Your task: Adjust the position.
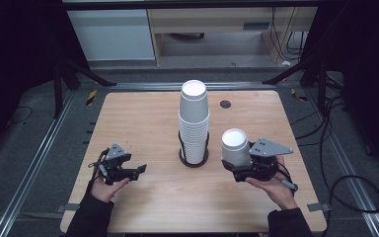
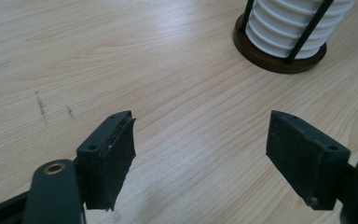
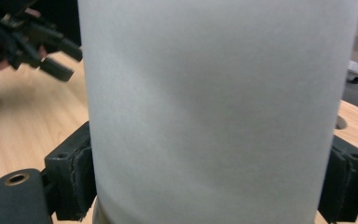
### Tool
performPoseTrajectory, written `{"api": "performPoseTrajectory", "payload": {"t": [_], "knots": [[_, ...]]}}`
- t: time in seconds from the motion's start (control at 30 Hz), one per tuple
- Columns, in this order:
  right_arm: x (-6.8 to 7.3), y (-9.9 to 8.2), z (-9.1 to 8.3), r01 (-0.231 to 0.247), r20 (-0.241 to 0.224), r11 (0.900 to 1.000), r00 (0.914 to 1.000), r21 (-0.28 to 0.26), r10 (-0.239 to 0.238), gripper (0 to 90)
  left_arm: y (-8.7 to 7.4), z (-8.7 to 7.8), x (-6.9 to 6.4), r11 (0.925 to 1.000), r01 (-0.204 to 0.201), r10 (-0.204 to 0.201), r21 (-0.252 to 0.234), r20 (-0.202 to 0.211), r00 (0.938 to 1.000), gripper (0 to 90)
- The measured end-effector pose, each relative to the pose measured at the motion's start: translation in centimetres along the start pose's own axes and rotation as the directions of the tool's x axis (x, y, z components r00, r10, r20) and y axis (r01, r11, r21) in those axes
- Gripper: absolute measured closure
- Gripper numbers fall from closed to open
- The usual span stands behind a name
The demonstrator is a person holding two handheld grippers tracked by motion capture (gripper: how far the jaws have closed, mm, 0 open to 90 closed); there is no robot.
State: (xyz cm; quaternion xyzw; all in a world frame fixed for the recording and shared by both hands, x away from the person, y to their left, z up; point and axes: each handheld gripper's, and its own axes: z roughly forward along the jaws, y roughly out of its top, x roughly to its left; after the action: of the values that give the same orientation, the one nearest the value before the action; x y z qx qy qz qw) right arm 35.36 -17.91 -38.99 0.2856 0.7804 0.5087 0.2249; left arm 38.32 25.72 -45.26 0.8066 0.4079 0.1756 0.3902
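The right gripper (image 1: pixel 238 165) pinches one white paper cup (image 1: pixel 235 146), upside down, beside the tall stack of white paper cups (image 1: pixel 194 121). That stack sits in a round dark wire holder (image 1: pixel 194 159) on the wooden table (image 1: pixel 143 118). The left gripper (image 1: pixel 137 171) is spread wide, holding nothing. It looks like one cup is off and many are left.

white foam cup (image 1: pixel 235 146) upside down, beside stacked cups (image 1: pixel 194 123)
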Motion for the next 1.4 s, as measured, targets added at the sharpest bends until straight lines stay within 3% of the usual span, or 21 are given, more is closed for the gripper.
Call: {"api": "performPoseTrajectory", "payload": {"t": [0.13, 0.37, 0.47, 0.83, 1.07, 1.27, 1.4], "knots": [[0.8, -0.3, 0.6, 0.043, -0.045, 0.9988, 0.9981, 0.025, -0.042, 12.5, 0.2, 0.0, -0.6, 0.9999, -0.014, 0.014, 0.001, 0.022, 0.9997, 21.7], [1.7, -0.6, 1.7, 0.058, -0.097, 0.9972, 0.9939, 0.047, -0.054, 12.5, 0.6, -0.1, -1.4, 0.9992, -0.039, 0.039, -0.001, 0.058, 0.9975, 20.0], [2.3, -0.9, 2.6, 0.068, -0.132, 0.9957, 0.9894, 0.062, -0.06, 12.5, 1.0, -0.3, -2.1, 0.9988, -0.047, 0.048, -0.012, 0.087, 0.995, 19.9], [3.8, -1.4, 4.9, 0.129, -0.196, 0.9862, 0.9748, 0.104, -0.107, 12.5, 1.6, -0.6, -3.6, 0.9959, -0.087, 0.089, -0.025, 0.127, 0.9879, 19.6], [4.9, -1.4, 6.5, 0.174, -0.24, 0.9765, 0.9606, 0.127, -0.14, 12.5, 1.8, -0.5, -4.7, 0.993, -0.116, 0.118, -0.022, 0.168, 0.9788, 19.2], [5.5, -1.4, 7.9, 0.211, -0.276, 0.9669, 0.9467, 0.143, -0.166, 12.5, 2.2, -0.8, -5.7, 0.9899, -0.138, 0.142, -0.035, 0.224, 0.9642, 18.1], [5.9, -1.2, 8.4, 0.233, -0.293, 0.961, 0.9387, 0.149, -0.182, 12.5, 2.4, -1.1, -5.9, 0.9887, -0.142, 0.149, -0.047, 0.245, 0.958, 17.8]]}}
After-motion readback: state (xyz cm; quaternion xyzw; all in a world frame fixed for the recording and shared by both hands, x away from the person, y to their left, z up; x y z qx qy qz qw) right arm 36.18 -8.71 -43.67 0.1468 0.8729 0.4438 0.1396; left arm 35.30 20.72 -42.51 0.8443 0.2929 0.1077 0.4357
